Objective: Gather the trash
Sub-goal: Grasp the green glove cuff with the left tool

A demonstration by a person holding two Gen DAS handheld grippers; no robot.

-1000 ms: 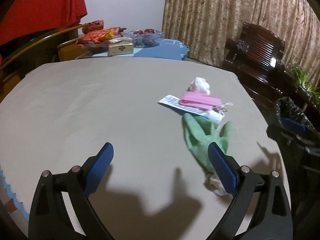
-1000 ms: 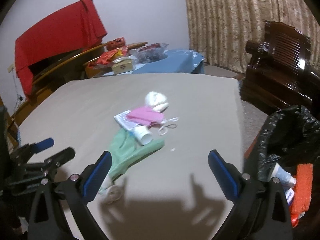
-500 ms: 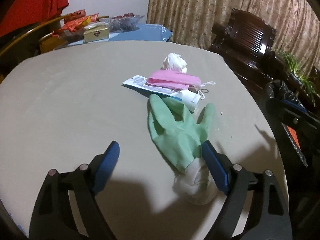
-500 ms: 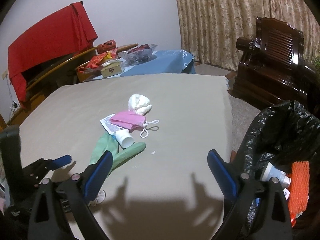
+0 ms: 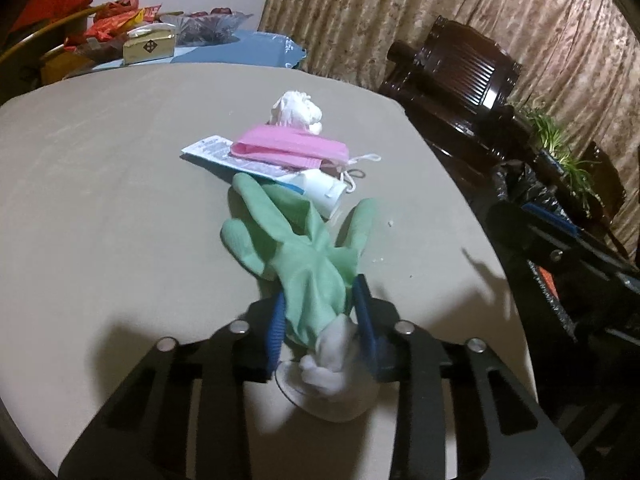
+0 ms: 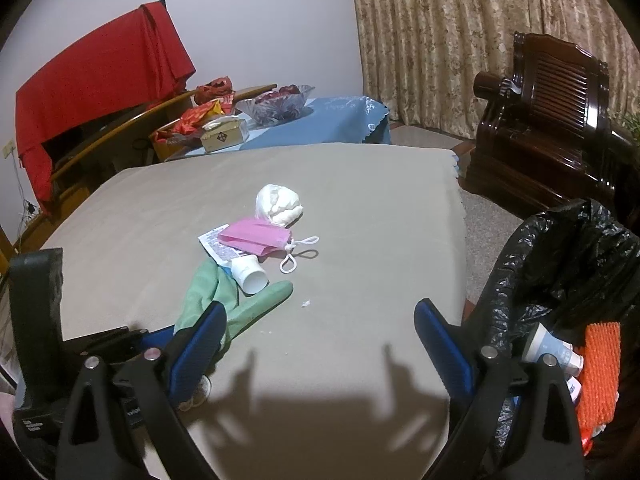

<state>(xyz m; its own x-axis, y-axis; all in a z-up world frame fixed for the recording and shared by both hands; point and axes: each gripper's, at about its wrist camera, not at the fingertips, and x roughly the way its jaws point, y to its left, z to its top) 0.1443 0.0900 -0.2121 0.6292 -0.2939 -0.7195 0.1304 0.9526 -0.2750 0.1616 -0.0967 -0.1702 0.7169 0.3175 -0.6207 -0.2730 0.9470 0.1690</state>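
Note:
A green rubber glove (image 5: 304, 264) lies on the beige table (image 5: 100, 200), its white cuff nearest me. My left gripper (image 5: 320, 312) is closing on the glove's wrist, and both blue pads touch it. Beyond the glove lie a printed tube with a white cap (image 5: 320, 190), a pink face mask (image 5: 288, 150) and a crumpled white tissue (image 5: 296, 110). In the right wrist view the glove (image 6: 208, 292) is at the lower left. My right gripper (image 6: 318, 312) hangs open over bare table near the edge, holding nothing.
A black trash bag (image 6: 560, 264) stands open off the table's right edge, with a bottle and something orange inside. Behind it is a dark wooden chair (image 6: 552, 128). A blue-clothed side table (image 6: 328, 120) with a box and bowl stands at the back.
My left gripper came forward and down over the glove's cuff, and its jaws went from wide open to pinching the glove. The right gripper stayed open and hardly moved.

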